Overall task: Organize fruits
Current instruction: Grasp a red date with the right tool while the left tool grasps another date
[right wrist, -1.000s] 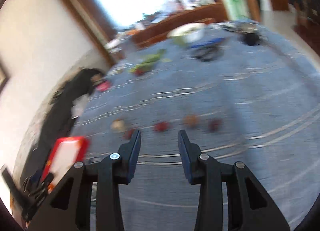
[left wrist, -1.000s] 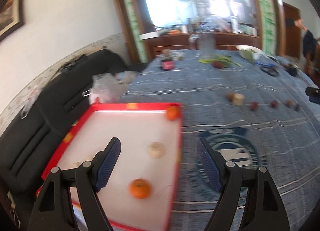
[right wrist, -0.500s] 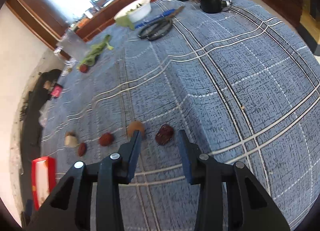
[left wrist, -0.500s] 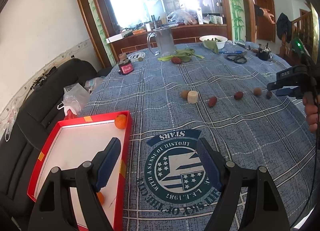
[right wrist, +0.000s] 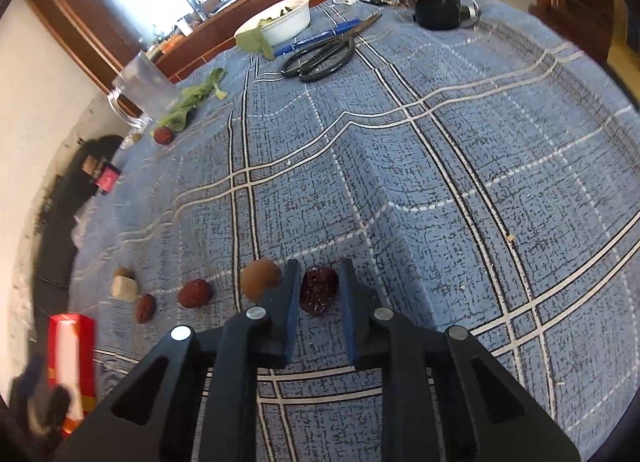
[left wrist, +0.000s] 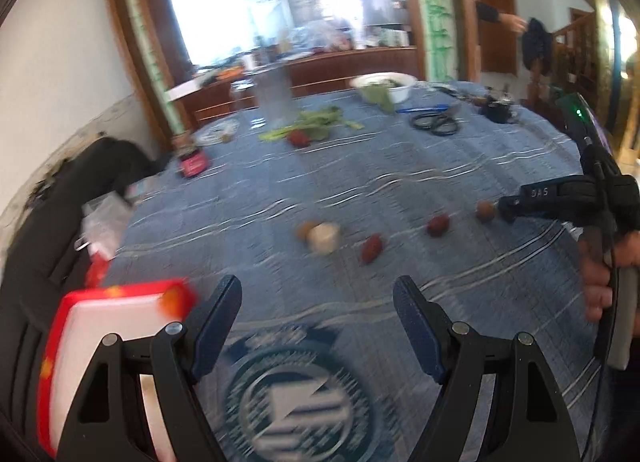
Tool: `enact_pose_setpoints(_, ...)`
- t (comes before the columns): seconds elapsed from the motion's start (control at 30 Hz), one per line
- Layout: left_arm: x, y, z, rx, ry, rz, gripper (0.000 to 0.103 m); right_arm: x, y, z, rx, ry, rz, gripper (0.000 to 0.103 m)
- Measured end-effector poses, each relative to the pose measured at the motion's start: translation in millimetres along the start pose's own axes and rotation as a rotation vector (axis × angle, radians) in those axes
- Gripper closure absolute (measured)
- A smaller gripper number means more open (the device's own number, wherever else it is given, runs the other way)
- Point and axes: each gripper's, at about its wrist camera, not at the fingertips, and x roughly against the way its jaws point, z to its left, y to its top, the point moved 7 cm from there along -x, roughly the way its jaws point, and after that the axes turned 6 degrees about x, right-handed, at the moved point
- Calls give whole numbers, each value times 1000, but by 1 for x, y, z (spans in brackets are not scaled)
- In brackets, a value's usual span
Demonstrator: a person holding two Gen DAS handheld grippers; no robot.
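right gripper (right wrist: 318, 282) has descended: jaws apart, now straddling the dark dried fruit (right wrist: 319, 289) on the table (right wrist: 440, 181); grasp imminent. left gripper (left wrist: 318, 302) jaws wide apart, empty

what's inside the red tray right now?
Left wrist view: the red tray shows an orange fruit in its far corner and white floor. The left gripper covers its near part; blur hides the rest.
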Motion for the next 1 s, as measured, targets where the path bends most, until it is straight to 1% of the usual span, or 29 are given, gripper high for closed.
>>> enact_pose_setpoints(0.1,-27,11,-28,-55,-79,17,25,6,7,-11,-29,6,-23,83)
enact_pose_setpoints(0.13,-37,13,-38,-82,-100,29,25,7,9,-16,-46,5,-29,83)
enact_pose_setpoints(0.2,-55,17,-54,-114,-131,50,26,8,10,-22,-87,31,-26,83)
enact_pose_setpoints(0.23,-61,18,-58,-117,-145,61,29,8,11,-23,-102,44,-21,83)
enact_pose_setpoints(0.27,-68,19,-62,-117,-160,79,37,8,11,-24,-108,49,-20,83)
enact_pose_setpoints(0.3,-76,20,-67,-118,-173,101,42,9,11,-24,-111,53,-21,83)
enact_pose_setpoints(0.33,-81,20,-71,-122,-183,117,42,9,12,-23,-111,56,-21,83)
enact_pose_setpoints(0.37,-86,20,-76,-128,-191,131,42,10,12,-22,-111,61,-21,83)
enact_pose_setpoints(0.43,-94,19,-82,-142,-179,148,45,11,12,-21,-117,71,-17,83)
enact_pose_setpoints(0.5,-100,17,-88,-163,-176,165,56,11,11,-20,-126,81,-14,83)
enact_pose_setpoints(0.63,-106,18,-97,-176,-192,179,61,14,11,-22,-136,95,-21,83)
enact_pose_setpoints(0.7,-108,16,-103,-196,-202,189,70,15,11,-22,-139,98,-21,83)
enact_pose_setpoints(0.8,-110,17,-107,-207,-213,185,74,16,11,-22,-139,101,-22,83)
enact_pose_setpoints(0.83,-110,17,-108,-208,-216,184,77,16,11,-21,-139,100,-24,83)
enact_pose_setpoints(0.87,-109,16,-110,-201,-232,189,82,16,12,-22,-139,102,-25,83)
enact_pose_setpoints(1.0,-108,15,-110,-190,-232,179,82,18,11,-21,-140,98,-29,83)
